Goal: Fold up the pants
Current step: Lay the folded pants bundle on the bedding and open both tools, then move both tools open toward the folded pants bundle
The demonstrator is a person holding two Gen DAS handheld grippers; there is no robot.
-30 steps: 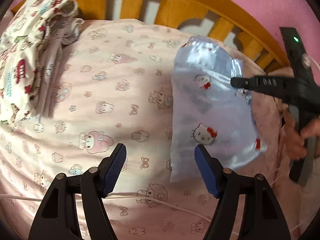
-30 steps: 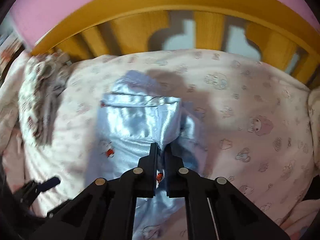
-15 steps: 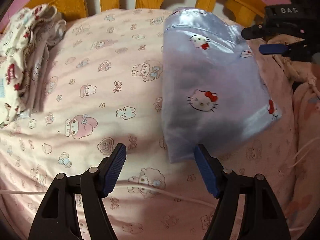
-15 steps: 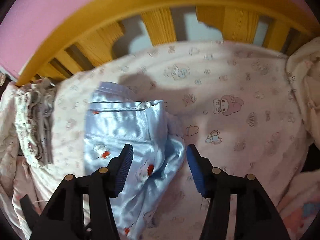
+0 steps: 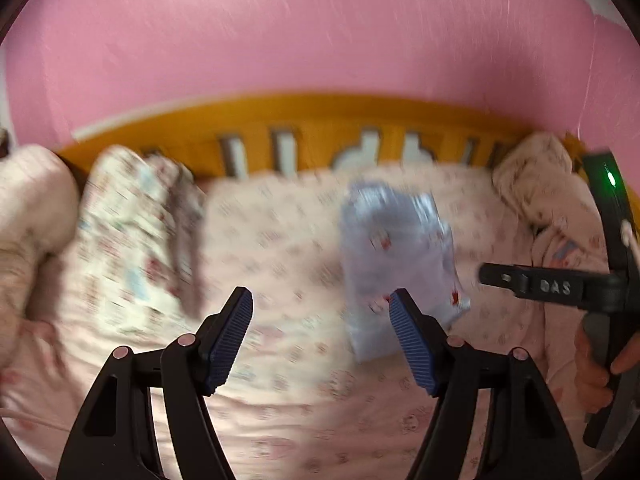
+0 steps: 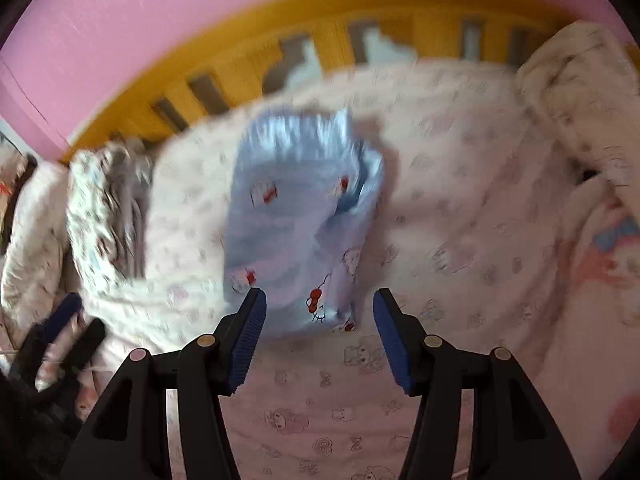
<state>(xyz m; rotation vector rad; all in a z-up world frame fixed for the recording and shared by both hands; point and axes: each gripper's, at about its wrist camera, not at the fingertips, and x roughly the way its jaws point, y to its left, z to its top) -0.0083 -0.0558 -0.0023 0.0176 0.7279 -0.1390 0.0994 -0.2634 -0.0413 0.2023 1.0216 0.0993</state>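
Observation:
The light blue satin pants (image 5: pixel 396 260) with a cat print lie folded into a compact bundle on the pink printed bed sheet (image 5: pixel 280 248). They also show in the right wrist view (image 6: pixel 296 216), just beyond the fingertips. My left gripper (image 5: pixel 322 332) is open and empty, held above the sheet to the left of the pants. My right gripper (image 6: pixel 318 328) is open and empty, just in front of the pants' near edge. The right gripper's body (image 5: pixel 560 286) shows at the right of the left wrist view. Both views are blurred by motion.
A stack of folded white printed clothes (image 5: pixel 128 240) lies at the left of the bed (image 6: pixel 104 216). A yellow wooden bed rail (image 5: pixel 320 136) and a pink wall (image 5: pixel 320 32) stand behind. A crumpled pale blanket (image 6: pixel 576 128) lies at the right.
The right gripper opened and let go of the pants. Both grippers then pulled back and tilted up, so the rail and wall fill more of each view.

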